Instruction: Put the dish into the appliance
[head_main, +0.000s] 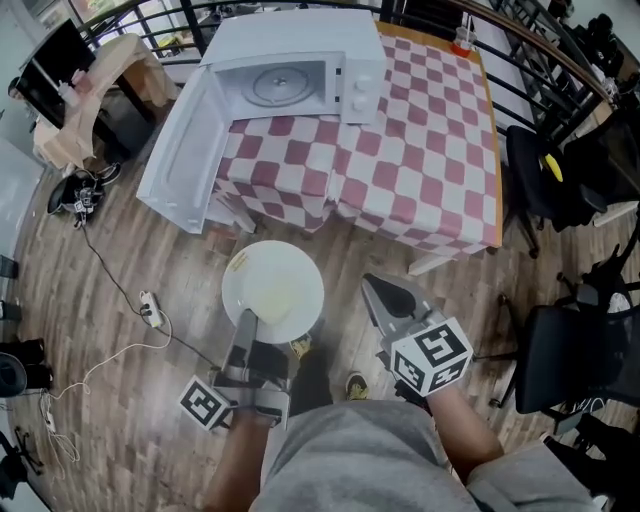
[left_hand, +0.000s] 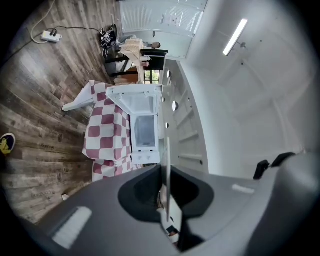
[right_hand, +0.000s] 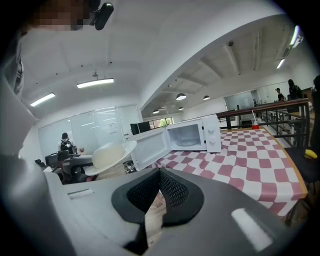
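A white dish (head_main: 272, 290) hangs over the wooden floor in front of the table, level, with my left gripper (head_main: 247, 322) shut on its near rim. The left gripper view has the dish (left_hand: 167, 165) edge-on, pinched between the jaws of the left gripper (left_hand: 166, 172). The white microwave (head_main: 290, 75) stands on the checkered table (head_main: 420, 170), its door (head_main: 185, 150) swung wide open to the left and the turntable bare. My right gripper (head_main: 378, 292) floats to the right of the dish, shut and holding nothing. In the right gripper view the dish (right_hand: 107, 155) and microwave (right_hand: 192, 135) lie beyond the right gripper (right_hand: 160, 174).
Black chairs (head_main: 565, 360) stand at the right, another (head_main: 540, 170) by the table's right edge. A power strip with a white cable (head_main: 150, 310) lies on the floor at the left. A small red bottle (head_main: 461, 40) sits at the table's far corner, by the railing.
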